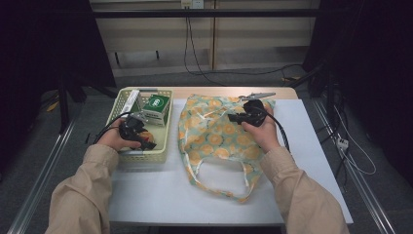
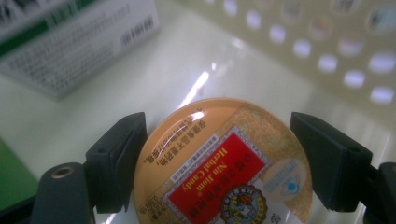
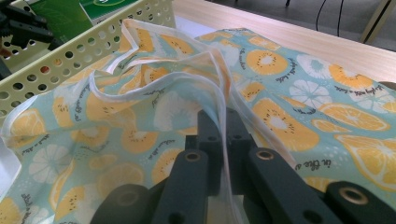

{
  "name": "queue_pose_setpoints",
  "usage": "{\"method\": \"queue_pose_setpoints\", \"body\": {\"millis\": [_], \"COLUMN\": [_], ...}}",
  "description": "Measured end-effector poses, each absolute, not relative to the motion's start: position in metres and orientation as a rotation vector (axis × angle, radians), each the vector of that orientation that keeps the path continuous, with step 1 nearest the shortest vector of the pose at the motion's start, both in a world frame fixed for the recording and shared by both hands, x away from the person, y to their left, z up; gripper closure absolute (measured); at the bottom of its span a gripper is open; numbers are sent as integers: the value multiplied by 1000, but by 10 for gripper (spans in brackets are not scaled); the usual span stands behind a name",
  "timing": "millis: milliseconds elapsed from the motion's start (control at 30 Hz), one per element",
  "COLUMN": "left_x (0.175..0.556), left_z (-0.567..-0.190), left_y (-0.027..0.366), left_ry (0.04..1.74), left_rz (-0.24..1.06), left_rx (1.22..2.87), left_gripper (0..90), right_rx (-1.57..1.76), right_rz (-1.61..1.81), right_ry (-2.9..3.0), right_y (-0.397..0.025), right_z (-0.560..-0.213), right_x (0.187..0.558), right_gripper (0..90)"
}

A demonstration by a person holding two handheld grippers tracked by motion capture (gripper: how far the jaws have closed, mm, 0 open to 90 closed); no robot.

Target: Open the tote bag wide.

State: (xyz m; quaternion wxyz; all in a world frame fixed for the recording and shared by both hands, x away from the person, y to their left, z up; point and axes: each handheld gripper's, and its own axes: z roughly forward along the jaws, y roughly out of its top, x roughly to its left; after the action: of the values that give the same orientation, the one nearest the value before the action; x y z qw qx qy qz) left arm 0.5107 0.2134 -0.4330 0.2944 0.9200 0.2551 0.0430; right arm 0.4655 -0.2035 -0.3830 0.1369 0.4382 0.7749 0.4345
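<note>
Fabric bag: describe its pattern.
The fabric bag is pale teal with orange and white citrus slices, clearest in the right gripper view.

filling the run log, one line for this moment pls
left tongs: open around candy tin in basket | right tongs: shut on bag edge

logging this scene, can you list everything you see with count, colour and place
tin: 1, orange with red label, in the basket, between the left gripper's jaws
box: 1, green and white, far end of the basket
basket: 1, pale yellow, perforated, left side of table
bag: 1, teal with orange fruit print, mid table, its edge pinched by the right gripper
table: 1, white top, wooden far edge
left gripper: 1, black, in the basket
right gripper: 1, black, over the bag
sleeves: 2, beige, bottom of the high view
</note>
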Motion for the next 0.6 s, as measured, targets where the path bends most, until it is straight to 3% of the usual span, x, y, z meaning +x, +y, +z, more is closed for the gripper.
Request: {"method": "queue_pose_setpoints", "body": {"millis": [267, 600], "left_x": [514, 518], "left_z": [-419, -431], "left_y": [196, 184], "left_ry": [721, 686], "left_rz": [112, 107], "left_rx": [2392, 2482], "left_gripper": [214, 208], "right_rx": [1261, 1256], "right_rz": [1267, 1269], "right_ry": [2242, 2251], "right_y": [-202, -200], "right_z": [-383, -384], "right_x": [465, 465], "right_gripper": [890, 890]}}
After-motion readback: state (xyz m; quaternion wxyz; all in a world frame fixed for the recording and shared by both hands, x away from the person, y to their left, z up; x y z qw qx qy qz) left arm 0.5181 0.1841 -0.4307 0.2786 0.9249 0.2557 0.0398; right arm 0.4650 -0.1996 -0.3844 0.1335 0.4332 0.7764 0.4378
